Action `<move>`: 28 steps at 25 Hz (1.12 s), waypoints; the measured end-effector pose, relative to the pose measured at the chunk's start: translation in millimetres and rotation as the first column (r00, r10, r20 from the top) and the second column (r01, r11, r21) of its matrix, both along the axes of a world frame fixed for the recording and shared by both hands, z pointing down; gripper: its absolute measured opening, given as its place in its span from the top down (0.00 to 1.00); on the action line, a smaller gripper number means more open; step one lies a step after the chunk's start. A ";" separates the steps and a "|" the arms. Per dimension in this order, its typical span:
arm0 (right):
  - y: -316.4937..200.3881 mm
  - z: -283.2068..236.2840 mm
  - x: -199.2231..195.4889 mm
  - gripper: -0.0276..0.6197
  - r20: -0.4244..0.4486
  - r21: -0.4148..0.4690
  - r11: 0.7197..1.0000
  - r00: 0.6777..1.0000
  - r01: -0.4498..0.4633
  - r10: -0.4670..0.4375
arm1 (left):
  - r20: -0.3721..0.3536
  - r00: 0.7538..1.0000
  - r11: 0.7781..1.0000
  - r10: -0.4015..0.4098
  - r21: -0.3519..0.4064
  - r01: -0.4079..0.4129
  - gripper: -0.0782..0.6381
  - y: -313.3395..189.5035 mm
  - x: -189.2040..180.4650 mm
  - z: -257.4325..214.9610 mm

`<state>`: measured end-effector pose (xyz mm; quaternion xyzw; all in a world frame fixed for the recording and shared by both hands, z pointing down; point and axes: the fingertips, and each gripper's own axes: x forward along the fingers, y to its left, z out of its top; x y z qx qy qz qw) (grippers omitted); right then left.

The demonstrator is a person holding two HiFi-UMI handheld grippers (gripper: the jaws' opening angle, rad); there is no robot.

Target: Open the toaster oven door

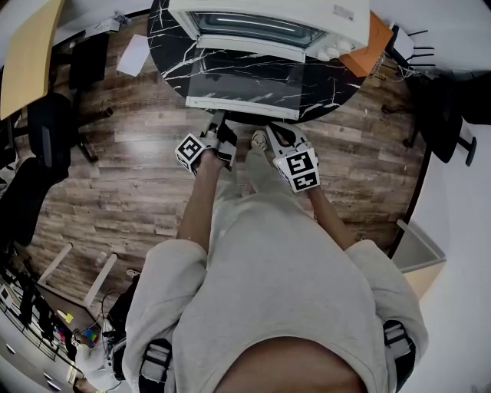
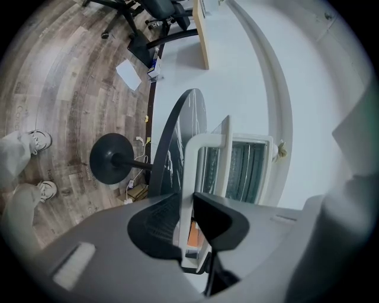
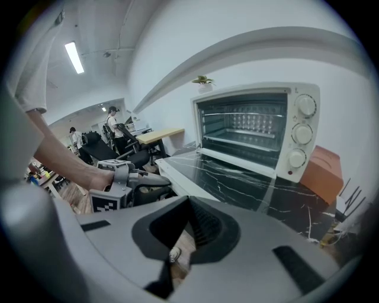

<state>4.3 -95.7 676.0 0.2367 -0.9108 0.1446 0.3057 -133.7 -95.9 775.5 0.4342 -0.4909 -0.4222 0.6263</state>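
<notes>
Nearest the camera, the person's 2 arms reach out over the wood floor [image 1: 115, 176]. The left gripper [image 1: 219, 121] has its jaws pinched on the white front edge of the toaster oven door [image 1: 244, 86]. In the left gripper view that edge runs right up between the pads. The right gripper [image 1: 278, 137] hangs just beside it, a bit short of the table, jaws pressed together at the tips with nothing in them.

The door is already dropped down, lying pretty much flat out over the black marble table [image 1: 170, 46]. Behind it the white toaster oven [image 1: 268, 17] sits wide open, so the racks inside are visible, and there are 3 knobs [image 3: 301, 133] down its side. An orange box [image 1: 370, 44] sits further back, right next to the oven.
</notes>
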 end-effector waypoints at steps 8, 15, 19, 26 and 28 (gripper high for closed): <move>0.1 -1.1 -7.1 0.94 -0.001 0.003 1.000 1.000 0.011 -0.011 | -0.005 1.000 1.000 -0.004 -0.018 0.004 0.82 13.9 -4.0 4.0; 1.0 0.6 -13.5 0.94 0.005 0.006 1.000 1.000 0.022 -0.022 | 0.005 1.000 1.000 -0.001 -0.005 0.001 0.88 20.1 -7.1 1.0; 0.4 -2.1 -14.9 0.94 0.006 0.010 1.000 1.000 0.024 -0.024 | 0.058 0.998 0.999 0.033 -0.003 -0.033 0.88 20.3 -7.8 -5.6; -1.3 -3.9 -16.6 0.94 0.003 0.017 1.000 1.000 0.027 -0.027 | 0.216 0.964 0.986 0.158 0.014 -0.165 0.88 11.3 -6.4 -23.4; -2.4 -5.3 -18.4 0.94 0.005 0.018 0.999 1.000 0.029 -0.029 | 0.291 0.933 0.975 0.212 0.006 -0.223 0.88 7.8 -5.4 -31.4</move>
